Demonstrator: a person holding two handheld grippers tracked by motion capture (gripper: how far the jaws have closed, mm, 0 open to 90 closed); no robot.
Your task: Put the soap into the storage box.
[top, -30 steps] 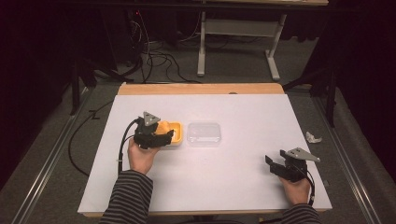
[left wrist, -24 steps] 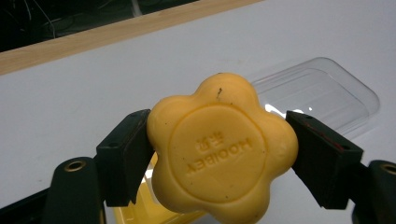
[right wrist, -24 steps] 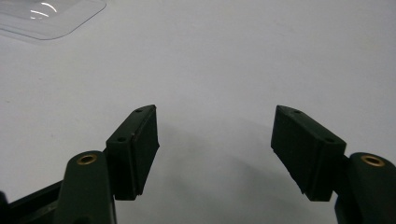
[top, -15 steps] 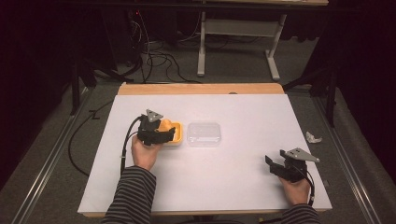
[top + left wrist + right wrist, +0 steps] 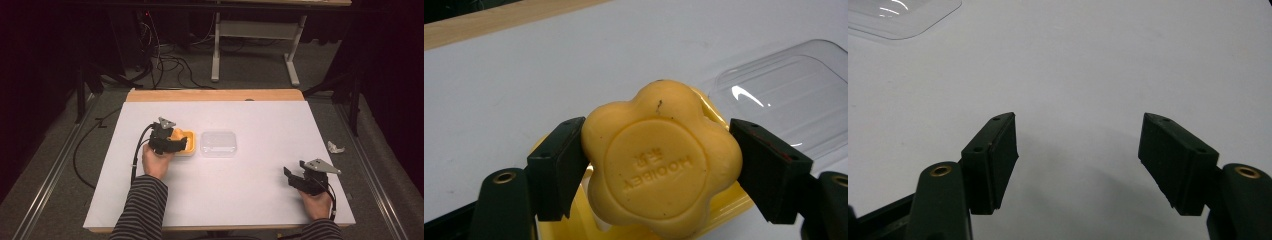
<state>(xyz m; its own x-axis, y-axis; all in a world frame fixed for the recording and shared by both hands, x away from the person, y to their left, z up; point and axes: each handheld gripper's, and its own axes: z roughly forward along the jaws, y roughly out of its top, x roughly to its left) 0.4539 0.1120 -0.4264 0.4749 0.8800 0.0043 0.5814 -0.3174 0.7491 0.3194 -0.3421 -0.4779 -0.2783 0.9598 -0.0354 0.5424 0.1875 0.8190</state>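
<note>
Yellow, flower-shaped soap (image 5: 659, 160) is sitting pinched between the black jaws of my left hand-held gripper (image 5: 659, 167), and I'm holding it just above the yellow dish (image 5: 186, 142) at the left-centre of the white tabletop (image 5: 250, 185). Just beside that dish, on its right, a clear plastic lid (image 5: 218, 143) is lying flat, while my right hand-held gripper (image 5: 295, 177) is idling well apart near the right front corner, jaws spread wide over bare surface with nothing between them.
</note>
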